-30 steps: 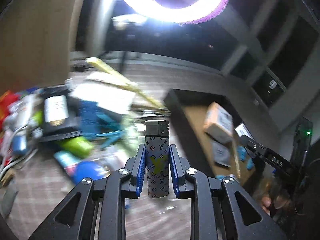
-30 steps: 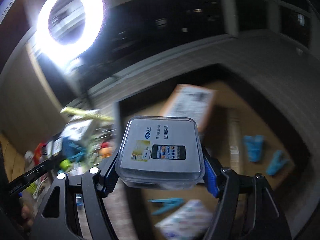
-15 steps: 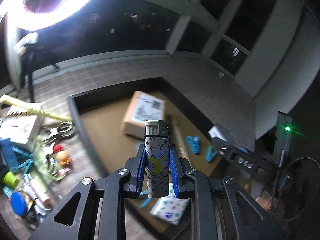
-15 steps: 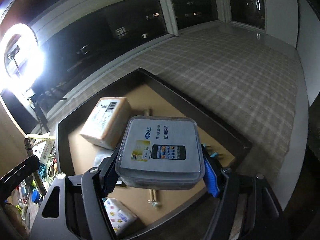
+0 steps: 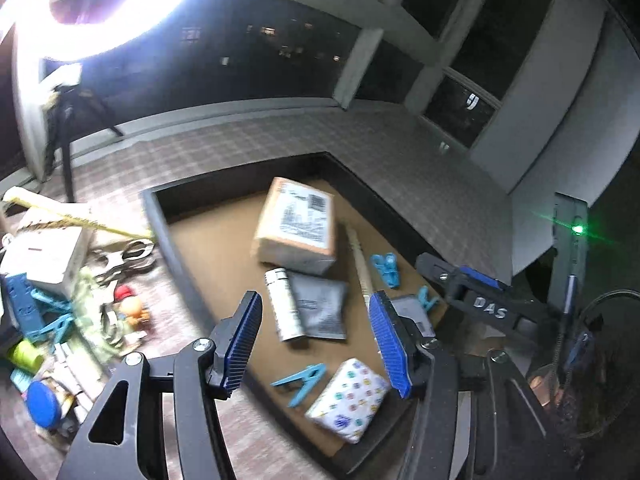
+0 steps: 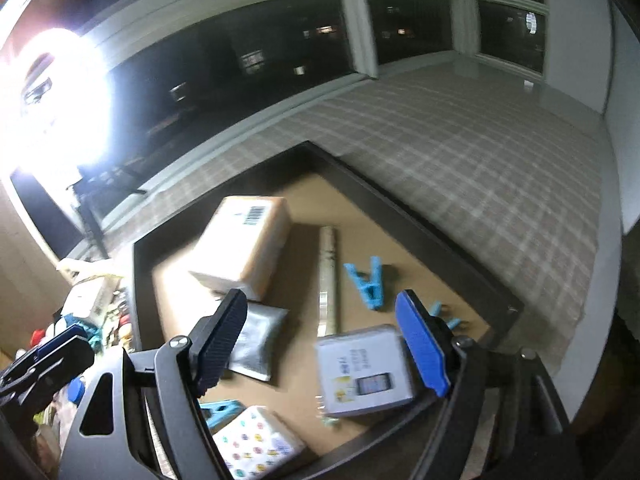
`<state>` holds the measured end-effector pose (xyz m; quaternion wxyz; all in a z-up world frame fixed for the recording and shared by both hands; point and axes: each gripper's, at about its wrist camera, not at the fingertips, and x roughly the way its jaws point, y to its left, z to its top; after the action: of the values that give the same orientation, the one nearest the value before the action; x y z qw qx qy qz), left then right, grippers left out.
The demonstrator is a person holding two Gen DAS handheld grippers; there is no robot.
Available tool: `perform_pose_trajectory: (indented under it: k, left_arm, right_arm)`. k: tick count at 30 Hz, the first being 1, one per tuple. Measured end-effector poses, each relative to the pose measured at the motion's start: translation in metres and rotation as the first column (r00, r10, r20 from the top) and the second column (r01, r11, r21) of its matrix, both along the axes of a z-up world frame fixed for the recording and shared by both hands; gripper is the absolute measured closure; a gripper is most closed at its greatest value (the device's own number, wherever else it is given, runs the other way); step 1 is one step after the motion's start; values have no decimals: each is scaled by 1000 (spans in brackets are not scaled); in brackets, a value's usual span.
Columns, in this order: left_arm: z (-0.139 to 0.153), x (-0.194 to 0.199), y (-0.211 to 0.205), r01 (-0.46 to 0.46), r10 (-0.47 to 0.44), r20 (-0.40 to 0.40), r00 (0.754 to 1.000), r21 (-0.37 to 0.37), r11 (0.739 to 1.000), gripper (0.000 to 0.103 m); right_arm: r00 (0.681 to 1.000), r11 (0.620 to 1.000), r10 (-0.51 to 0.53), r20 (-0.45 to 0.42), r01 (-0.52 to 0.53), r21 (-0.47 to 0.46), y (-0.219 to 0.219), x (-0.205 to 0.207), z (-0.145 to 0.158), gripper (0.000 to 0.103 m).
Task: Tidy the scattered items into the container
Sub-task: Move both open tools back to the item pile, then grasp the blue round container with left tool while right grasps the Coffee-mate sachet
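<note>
Both my hand-held grippers, left [image 5: 316, 344] and right [image 6: 324, 340], have just opened and hold nothing, the lighter [image 5: 283, 304] and clear case [image 6: 366, 372] seemingly lying in the tray [image 5: 160, 216]; retreating carelessly could knock them.

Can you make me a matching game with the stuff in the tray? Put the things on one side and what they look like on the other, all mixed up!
Things:
1. clothes peg
2. parcel box
3. foil pouch
4. tissue pack

Looks:
A. white with coloured dots
B. bright blue
C. tan with a barcode label
D. grey and flat

All four lie in the tray.

Pairs: 1-B, 2-C, 3-D, 4-A
</note>
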<state>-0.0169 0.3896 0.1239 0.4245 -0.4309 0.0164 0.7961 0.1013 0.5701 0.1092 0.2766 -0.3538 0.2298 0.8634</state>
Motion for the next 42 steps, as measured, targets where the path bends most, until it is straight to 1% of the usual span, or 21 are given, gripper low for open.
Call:
perform_pose_trajectory:
  k: [5,7,9,10,12,14,16,18,19,20,22,23,24,26,30,31,32,33,36,38,42]
  left_arm:
    - [-7,-17,-49,-87,87,-17,996,-29,996,49]
    - [-12,-25,-70,-121,120,-33,992,-52,991,50]
    - [-19,-36,-97,-156,154,-33,988,-79,985,52]
    - [-23,-42,-110,-174,172,-29,985,-91,981,53]
    - [-35,-56,-139,-221,222,-11,975,-123,967,65]
    - [-48,-69,-161,-250,256,29,966,-142,958,65]
    - [-61,-80,-183,-273,286,79,955,-151,950,65]
    - [-69,-87,-198,-295,313,94,945,-163,941,65]
    - [-72,-89,-204,-304,323,91,942,-172,937,65]
    - [-74,-91,-208,-310,329,89,940,-180,934,65]
    - [-79,-93,-213,-315,336,91,937,-191,930,65]
    - [-80,-94,-214,-318,340,92,936,-197,928,65]
    - [-82,-94,-215,-318,341,95,935,-197,927,68]
    - [-83,-96,-213,-312,336,101,936,-199,929,71]
    - [-88,-98,-204,-292,319,102,942,-218,931,71]
    - [-91,-98,-202,-285,313,104,944,-223,932,73]
    - [-93,-99,-200,-277,307,107,946,-230,933,78]
    - [-96,-100,-198,-268,300,113,947,-238,934,82]
    - [-103,-96,-197,-232,270,140,953,-243,942,84]
    - [-103,-88,-197,-203,241,140,960,-241,949,83]
    - [-101,-61,-202,-123,161,144,976,-243,962,82]
  right_arm:
    - [995,994,103,-13,-103,-26,-27,-24,0,27]
    - [983,982,181,-23,-182,-44,-43,-39,0,27]
    - [962,960,269,-39,-271,-67,-62,-54,0,27]
    - [944,940,328,-41,-330,-81,-75,-64,-1,27]
    - [899,894,438,-23,-438,-95,-103,-86,-4,27]
    - [851,847,524,-7,-522,-100,-130,-107,-4,27]
    - [797,791,604,7,-599,-122,-159,-129,-7,28]
    - [754,748,657,14,-649,-140,-184,-146,-11,29]
    - [733,726,680,18,-671,-150,-196,-155,-14,33]
    - [715,711,698,33,-686,-157,-207,-165,-18,37]
    - [690,689,721,66,-704,-174,-226,-178,-27,60]
    - [678,679,731,80,-709,-193,-232,-185,-33,64]
    - [668,671,738,93,-711,-212,-236,-192,-38,65]
    - [659,665,744,112,-712,-226,-242,-199,-45,65]
    - [648,660,749,141,-711,-242,-251,-210,-58,65]
    - [644,658,751,146,-711,-248,-252,-212,-61,66]
    - [642,659,751,155,-710,-248,-254,-213,-63,66]
    - [639,658,752,164,-710,-252,-255,-214,-67,66]
    - [628,645,762,158,-715,-271,-254,-209,-71,66]
    - [615,634,772,163,-721,-280,-254,-203,-71,66]
    - [563,603,798,216,-748,-278,-261,-181,-71,66]
